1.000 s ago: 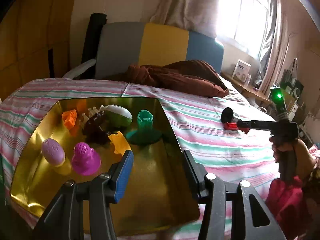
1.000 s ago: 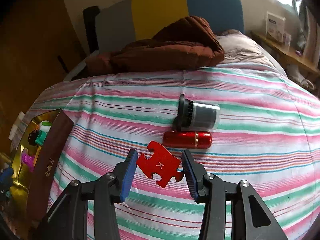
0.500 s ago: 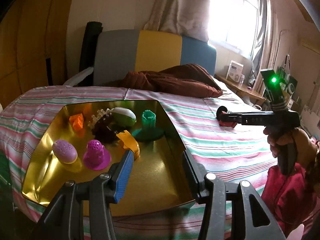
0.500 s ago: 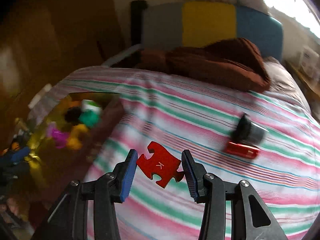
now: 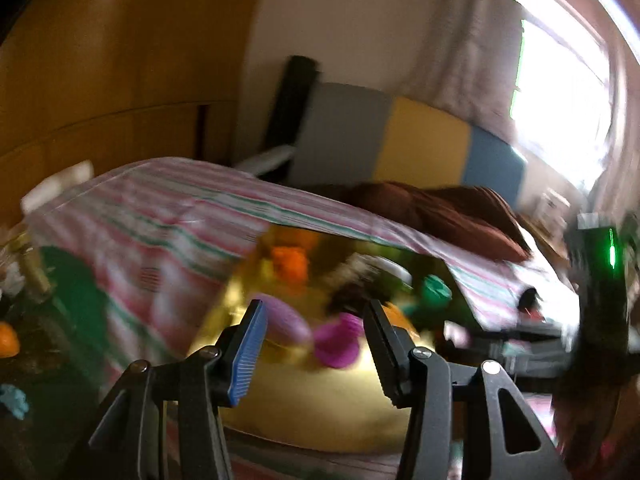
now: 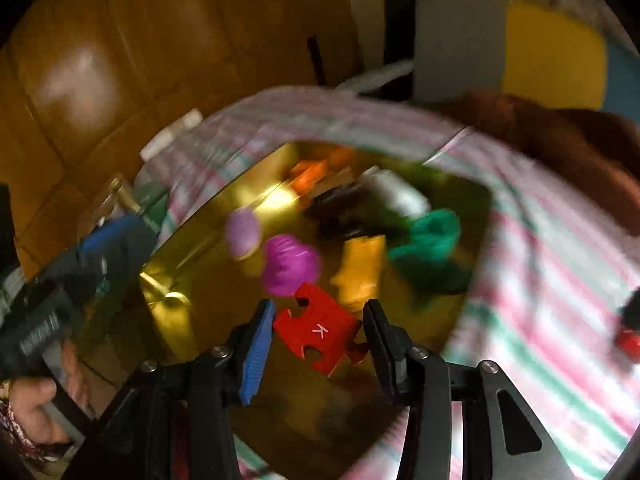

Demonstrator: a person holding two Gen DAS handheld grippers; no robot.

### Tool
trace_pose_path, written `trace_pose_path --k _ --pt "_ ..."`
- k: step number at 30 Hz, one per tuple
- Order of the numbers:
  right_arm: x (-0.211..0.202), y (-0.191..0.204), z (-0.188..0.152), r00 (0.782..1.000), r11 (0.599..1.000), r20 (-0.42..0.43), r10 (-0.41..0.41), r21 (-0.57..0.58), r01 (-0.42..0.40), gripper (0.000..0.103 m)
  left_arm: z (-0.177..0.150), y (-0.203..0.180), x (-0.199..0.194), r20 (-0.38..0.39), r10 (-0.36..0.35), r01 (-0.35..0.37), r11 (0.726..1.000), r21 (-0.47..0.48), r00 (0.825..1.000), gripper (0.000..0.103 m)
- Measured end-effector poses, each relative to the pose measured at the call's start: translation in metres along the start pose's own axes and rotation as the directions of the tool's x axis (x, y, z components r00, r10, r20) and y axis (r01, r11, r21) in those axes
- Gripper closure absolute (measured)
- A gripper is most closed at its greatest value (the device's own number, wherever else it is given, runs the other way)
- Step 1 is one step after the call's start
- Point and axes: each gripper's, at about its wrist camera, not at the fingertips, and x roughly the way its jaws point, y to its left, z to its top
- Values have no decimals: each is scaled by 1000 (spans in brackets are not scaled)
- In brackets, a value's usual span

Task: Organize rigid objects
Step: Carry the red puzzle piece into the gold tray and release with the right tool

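My right gripper (image 6: 320, 332) is shut on a red puzzle piece (image 6: 320, 330) marked K. It hangs above the near part of a gold tray (image 6: 192, 268) on the striped bed. Blurred in the tray lie a magenta toy (image 6: 290, 264), a lilac egg (image 6: 242, 232), a yellow piece (image 6: 360, 268), a green toy (image 6: 432, 236) and an orange one (image 6: 308, 172). My left gripper (image 5: 316, 344) stands open and empty over the tray's (image 5: 304, 400) near edge. The magenta toy (image 5: 336, 340) and lilac egg (image 5: 284, 324) show beyond its fingers.
A red cylinder (image 6: 628, 340) and a black cup (image 6: 632, 308) lie on the striped sheet (image 6: 540, 264) right of the tray. A brown blanket (image 5: 440, 212) sits by the padded headboard (image 5: 428, 144). A hand (image 6: 32, 412) holds the left gripper's handle. Clutter lies off the bed's left side (image 5: 12, 340).
The right gripper has swung left from above the bed to above the gold tray, still carrying the red puzzle piece. The left gripper has shifted left and rolled, tilting its view.
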Motion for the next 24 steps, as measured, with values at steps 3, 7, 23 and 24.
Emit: trace_pose_path --k 3,7,23,24 --pt "25 23 2 997 999 -57 43 -16 -44 57 9 24 -5 28 51 -49 998 -49 998 52" --pt "57 48 8 990 998 -131 46 -27 -50 57 15 42 -11 50 77 -73 995 -73 996 52" --pt "80 74 23 990 992 -90 109 80 -102 53 14 50 -21 45 84 -79 992 -97 995 52" --pt "75 73 22 991 992 -79 107 81 -100 53 13 49 -20 42 80 -76 993 -94 996 52"
